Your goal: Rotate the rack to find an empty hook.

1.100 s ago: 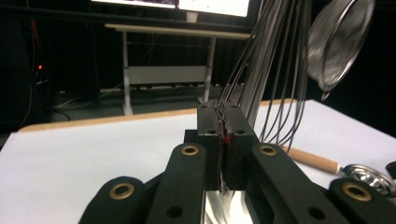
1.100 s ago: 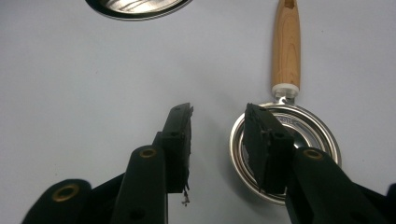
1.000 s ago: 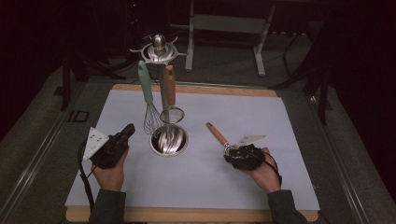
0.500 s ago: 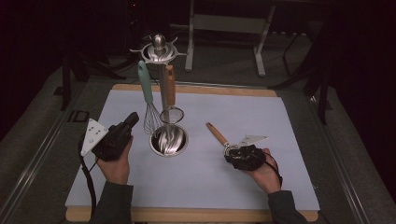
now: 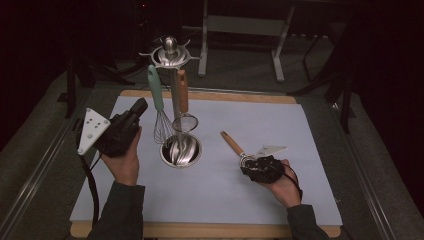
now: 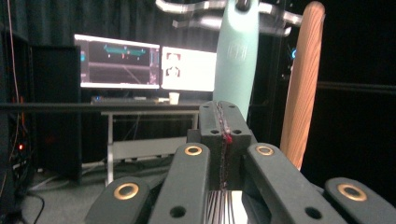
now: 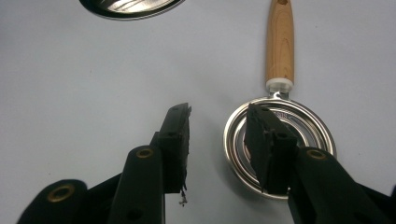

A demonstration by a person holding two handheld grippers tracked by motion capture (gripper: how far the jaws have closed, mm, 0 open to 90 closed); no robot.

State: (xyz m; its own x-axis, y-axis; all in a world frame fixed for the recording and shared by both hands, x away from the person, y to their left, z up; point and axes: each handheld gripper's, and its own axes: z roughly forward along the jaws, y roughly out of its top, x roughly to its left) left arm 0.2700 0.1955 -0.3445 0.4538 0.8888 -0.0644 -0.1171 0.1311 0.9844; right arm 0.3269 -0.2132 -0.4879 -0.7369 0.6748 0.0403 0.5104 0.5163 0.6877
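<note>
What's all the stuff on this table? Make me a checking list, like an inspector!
Surface: pale blue mat on a wooden board.
Job's things: metal utensil stand with a round base; a green-handled whisk and a wooden-handled strainer hang from it. A wooden-handled round tool lies flat on the mat.
Clutter: nothing seen.
Grippers: left gripper shut, raised beside the whisk handle; right gripper open, low over the round tool's metal head.
Cables: black cable trails from the left gripper.
Surroundings: dark room, lit monitors on a desk, metal frame behind.
</note>
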